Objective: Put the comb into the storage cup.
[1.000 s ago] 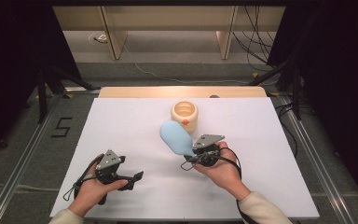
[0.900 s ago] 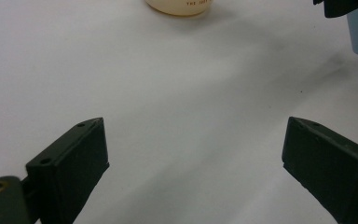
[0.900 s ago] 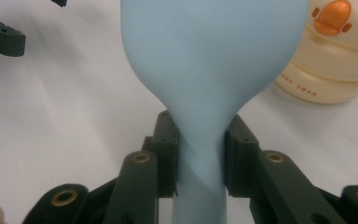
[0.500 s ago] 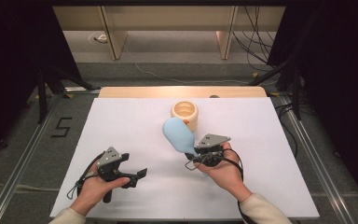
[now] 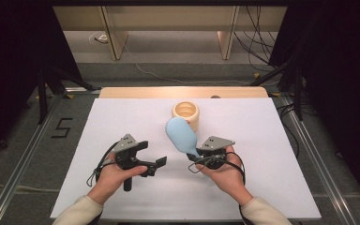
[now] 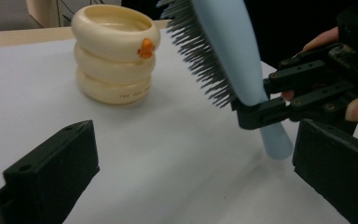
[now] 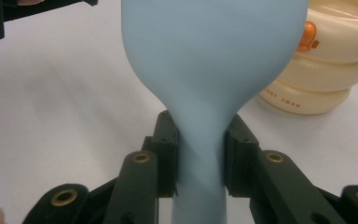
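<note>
Resting clamped in right hand-held gripper [image 5: 198,157]: hairbrush [image 5: 182,135]

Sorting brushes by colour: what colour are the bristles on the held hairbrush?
Dark grey bristles on a light blue hairbrush, clearest in the left gripper view.

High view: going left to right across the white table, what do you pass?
Left gripper, jaws open and empty → blue hairbrush → right gripper, shut on the brush's handle. The cream ringed cup stands behind the brush, so it has no clear place.
</note>
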